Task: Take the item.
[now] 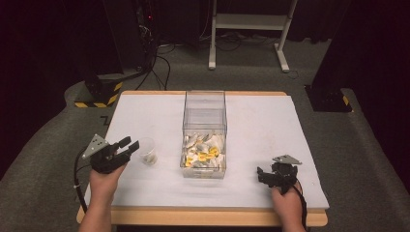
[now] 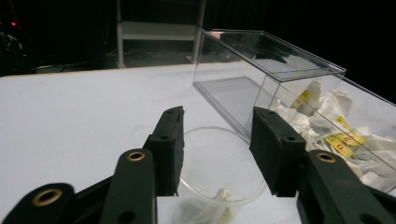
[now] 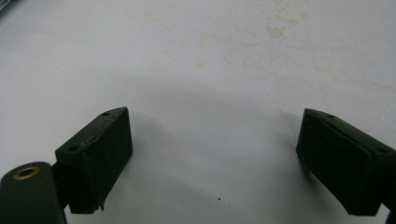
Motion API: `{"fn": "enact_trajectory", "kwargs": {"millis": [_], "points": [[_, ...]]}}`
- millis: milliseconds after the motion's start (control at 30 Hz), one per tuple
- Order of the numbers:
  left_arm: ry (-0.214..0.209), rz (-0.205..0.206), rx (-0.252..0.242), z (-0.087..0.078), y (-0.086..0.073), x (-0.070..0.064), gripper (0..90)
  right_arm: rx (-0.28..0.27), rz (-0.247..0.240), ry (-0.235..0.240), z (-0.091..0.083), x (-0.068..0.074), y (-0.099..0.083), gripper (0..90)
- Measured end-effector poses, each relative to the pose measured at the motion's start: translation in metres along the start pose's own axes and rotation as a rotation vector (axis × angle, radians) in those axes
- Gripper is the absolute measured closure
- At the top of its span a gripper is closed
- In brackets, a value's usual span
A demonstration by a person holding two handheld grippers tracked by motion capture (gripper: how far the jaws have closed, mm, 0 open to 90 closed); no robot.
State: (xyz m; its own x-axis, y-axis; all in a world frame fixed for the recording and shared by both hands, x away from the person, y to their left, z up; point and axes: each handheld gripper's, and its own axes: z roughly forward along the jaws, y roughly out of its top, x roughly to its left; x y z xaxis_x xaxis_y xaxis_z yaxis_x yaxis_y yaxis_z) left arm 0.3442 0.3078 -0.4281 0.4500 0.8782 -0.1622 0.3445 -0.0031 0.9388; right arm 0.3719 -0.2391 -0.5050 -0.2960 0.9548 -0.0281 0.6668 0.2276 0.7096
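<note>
Your left gripper (image 1: 129, 143) hovers with its jaws spread on either side of the clear plastic cup (image 2: 219, 179), which stands just ahead of the pads, beside the transparent box (image 1: 204, 126) of white and yellow sachets (image 2: 343, 144). Centre the rim between the pads and close gently, since the thin wall looks likely to buckle or tip with the small sachet (image 2: 223, 195) inside. Your right gripper (image 3: 212, 163) rests released, jaws wide over bare table (image 3: 201, 60).
</note>
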Motion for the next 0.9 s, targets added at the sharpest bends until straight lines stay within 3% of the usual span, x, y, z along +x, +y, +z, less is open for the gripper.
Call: {"fn": "enact_trajectory", "kwargs": {"millis": [433,900], "points": [[0.095,0.002,0.039,-0.007,-0.005,0.019,45.6,0.000,0.000,0.000,0.000,0.000,0.000,10.7],[0.209,-0.007,0.124,-0.001,-0.022,0.043,36.6,0.000,0.000,0.000,0.000,0.000,0.000,10.7]]}}
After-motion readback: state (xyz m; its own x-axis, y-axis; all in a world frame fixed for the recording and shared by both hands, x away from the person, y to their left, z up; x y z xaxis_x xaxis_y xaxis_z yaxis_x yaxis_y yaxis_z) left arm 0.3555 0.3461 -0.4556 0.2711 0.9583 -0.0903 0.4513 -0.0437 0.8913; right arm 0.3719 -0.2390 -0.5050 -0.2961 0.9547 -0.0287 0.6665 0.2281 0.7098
